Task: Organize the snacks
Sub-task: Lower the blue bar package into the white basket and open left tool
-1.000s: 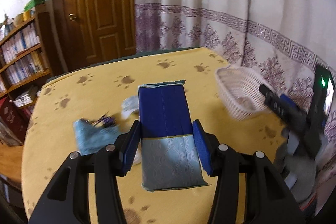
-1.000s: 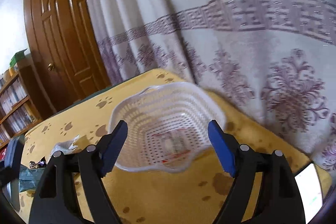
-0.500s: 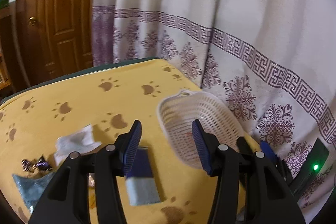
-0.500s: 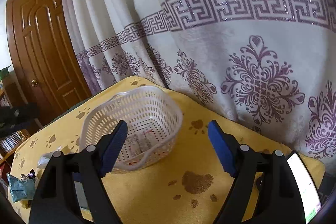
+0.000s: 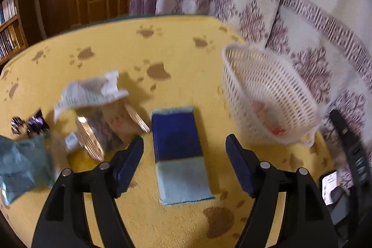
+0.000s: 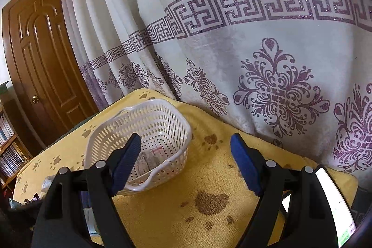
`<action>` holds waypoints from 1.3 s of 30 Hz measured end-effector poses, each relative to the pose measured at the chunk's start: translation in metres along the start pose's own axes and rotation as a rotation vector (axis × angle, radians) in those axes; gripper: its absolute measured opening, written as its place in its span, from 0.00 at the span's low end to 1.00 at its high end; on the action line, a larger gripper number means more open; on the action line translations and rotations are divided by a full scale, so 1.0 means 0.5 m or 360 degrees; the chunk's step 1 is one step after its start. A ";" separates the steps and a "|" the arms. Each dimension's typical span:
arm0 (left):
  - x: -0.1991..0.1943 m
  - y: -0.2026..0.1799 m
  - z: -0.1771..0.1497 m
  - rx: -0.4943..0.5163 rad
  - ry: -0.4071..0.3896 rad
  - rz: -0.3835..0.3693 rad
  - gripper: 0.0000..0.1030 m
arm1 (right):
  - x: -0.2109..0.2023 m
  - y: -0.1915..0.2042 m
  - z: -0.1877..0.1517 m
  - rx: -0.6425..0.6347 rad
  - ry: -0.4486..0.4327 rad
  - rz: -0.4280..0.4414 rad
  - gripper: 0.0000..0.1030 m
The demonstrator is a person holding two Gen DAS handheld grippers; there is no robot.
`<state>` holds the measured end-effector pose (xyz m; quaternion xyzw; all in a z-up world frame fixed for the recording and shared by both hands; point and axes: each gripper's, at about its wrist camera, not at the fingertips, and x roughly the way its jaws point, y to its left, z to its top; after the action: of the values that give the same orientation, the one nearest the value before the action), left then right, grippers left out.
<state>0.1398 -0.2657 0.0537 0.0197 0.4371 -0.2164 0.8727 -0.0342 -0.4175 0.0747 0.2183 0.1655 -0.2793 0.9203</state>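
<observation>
A blue and pale blue snack packet (image 5: 180,155) lies flat on the yellow paw-print tablecloth (image 5: 130,55). My left gripper (image 5: 183,141) hovers over it; its jaws are opening and stand clear of the packet on both sides. To the right sits a white slotted basket (image 5: 267,94) with a packet with red print (image 6: 151,157) in its bottom. My right gripper (image 6: 186,138) is open and empty, just right of the basket (image 6: 160,122) and above the cloth.
Left of the blue packet lie a crumpled white wrapper (image 5: 93,90), a clear pack of round biscuits (image 5: 102,129), a teal bag (image 5: 21,164) and purple candies (image 5: 30,124). A lit phone (image 6: 334,203) lies at the table's right end. A patterned curtain (image 6: 255,62) hangs behind the table.
The blue packet, gripped between the left jaws a second ago, now lies on the table and those jaws stand wider. In the right view the basket has slid to the left.
</observation>
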 end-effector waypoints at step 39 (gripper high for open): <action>-0.024 -0.182 0.139 0.0190 -0.0247 -0.0346 0.62 | 0.024 -0.022 -0.001 0.0035 0.0046 -0.0115 0.79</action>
<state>0.1498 -0.3592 0.1199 0.0073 0.3542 -0.3361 0.8727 -0.0312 -0.4305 0.0656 0.2262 0.1834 -0.3109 0.9047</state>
